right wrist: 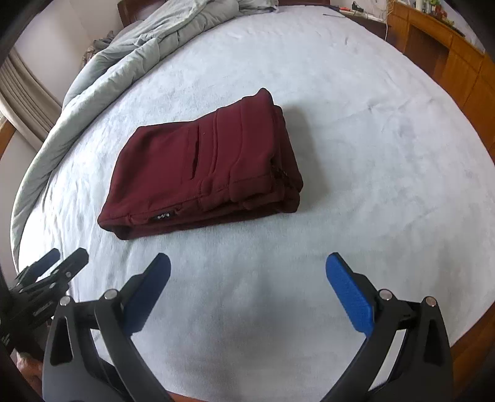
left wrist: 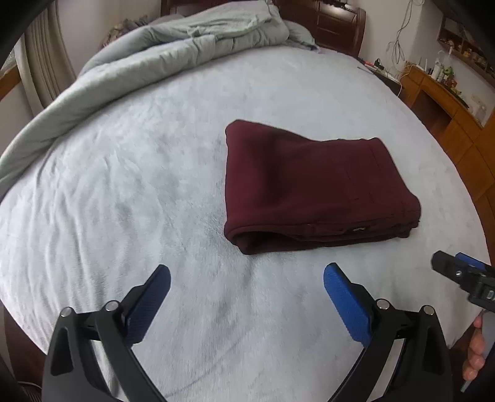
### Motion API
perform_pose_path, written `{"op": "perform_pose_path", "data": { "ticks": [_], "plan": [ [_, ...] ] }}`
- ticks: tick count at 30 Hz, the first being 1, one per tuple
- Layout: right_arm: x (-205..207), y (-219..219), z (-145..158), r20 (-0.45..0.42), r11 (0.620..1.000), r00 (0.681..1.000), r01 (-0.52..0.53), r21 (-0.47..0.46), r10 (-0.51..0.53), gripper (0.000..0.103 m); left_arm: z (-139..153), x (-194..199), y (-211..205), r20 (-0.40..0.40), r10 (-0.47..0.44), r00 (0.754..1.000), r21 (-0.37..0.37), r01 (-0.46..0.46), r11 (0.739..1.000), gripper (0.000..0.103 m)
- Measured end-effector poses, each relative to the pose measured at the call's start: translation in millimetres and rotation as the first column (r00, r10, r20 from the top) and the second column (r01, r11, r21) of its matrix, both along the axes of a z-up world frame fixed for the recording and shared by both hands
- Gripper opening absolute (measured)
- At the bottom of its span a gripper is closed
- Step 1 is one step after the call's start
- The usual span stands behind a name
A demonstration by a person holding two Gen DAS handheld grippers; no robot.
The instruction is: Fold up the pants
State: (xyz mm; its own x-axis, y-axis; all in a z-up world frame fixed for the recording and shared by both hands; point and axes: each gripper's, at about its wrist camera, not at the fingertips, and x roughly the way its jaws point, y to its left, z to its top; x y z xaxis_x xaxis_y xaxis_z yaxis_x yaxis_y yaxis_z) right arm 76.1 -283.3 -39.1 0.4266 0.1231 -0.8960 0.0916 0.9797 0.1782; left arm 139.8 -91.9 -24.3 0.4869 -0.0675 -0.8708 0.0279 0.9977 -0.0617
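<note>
The maroon pants lie folded into a compact rectangle on the pale blue bed sheet; they also show in the right wrist view, with a pocket slit and a small label on the near edge. My left gripper is open and empty, above the sheet short of the pants' near edge. My right gripper is open and empty, also short of the pants. Each gripper shows at the edge of the other's view: the right one, the left one.
A rumpled grey-green duvet is bunched along the far left of the bed. A dark wooden headboard stands at the back. A wooden desk with clutter runs along the right side, close to the bed edge.
</note>
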Motion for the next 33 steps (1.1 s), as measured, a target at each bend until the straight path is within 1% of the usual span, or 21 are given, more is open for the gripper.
{"op": "perform_pose_path", "data": {
  "ticks": [4, 6, 11, 16, 23, 28, 33],
  "plan": [
    [-5, 9, 3, -0.022, 1.000, 1.000, -0.001, -0.016, 0.000, 0.100, 8, -7, 0, 0.014, 0.004, 1.000, -0.011, -0.004, 1.000, 0.099],
    [-5, 13, 5, -0.027, 1.000, 1.000, -0.014, -0.018, 0.014, 0.100, 11, -10, -2, 0.021, 0.007, 1.000, 0.001, -0.007, 1.000, 0.099],
    [-5, 23, 9, -0.009, 0.997, 0.999, -0.039, -0.060, 0.039, 0.100, 11, -10, -6, 0.018, 0.001, 1.000, 0.027, -0.002, 1.000, 0.099],
    [-3, 24, 7, -0.019, 0.998, 0.999, -0.044, -0.054, 0.043, 0.100, 7, -8, -10, -0.001, -0.007, 1.000, 0.027, 0.007, 1.000, 0.099],
    [-2, 25, 0, -0.036, 0.997, 0.999, -0.042, -0.059, 0.040, 0.100, 7, -7, -14, -0.005, -0.009, 1.000, 0.029, 0.009, 1.000, 0.099],
    [-1, 24, -1, -0.036, 0.997, 0.998, -0.044, -0.060, 0.042, 0.100, 6, -6, -19, -0.009, -0.017, 1.000, 0.038, 0.018, 0.999, 0.099],
    [-1, 24, 0, -0.034, 0.997, 0.998, -0.046, -0.068, 0.044, 0.100, 5, -6, -20, -0.015, -0.023, 1.000, 0.032, 0.023, 0.999, 0.099]
  ]
}}
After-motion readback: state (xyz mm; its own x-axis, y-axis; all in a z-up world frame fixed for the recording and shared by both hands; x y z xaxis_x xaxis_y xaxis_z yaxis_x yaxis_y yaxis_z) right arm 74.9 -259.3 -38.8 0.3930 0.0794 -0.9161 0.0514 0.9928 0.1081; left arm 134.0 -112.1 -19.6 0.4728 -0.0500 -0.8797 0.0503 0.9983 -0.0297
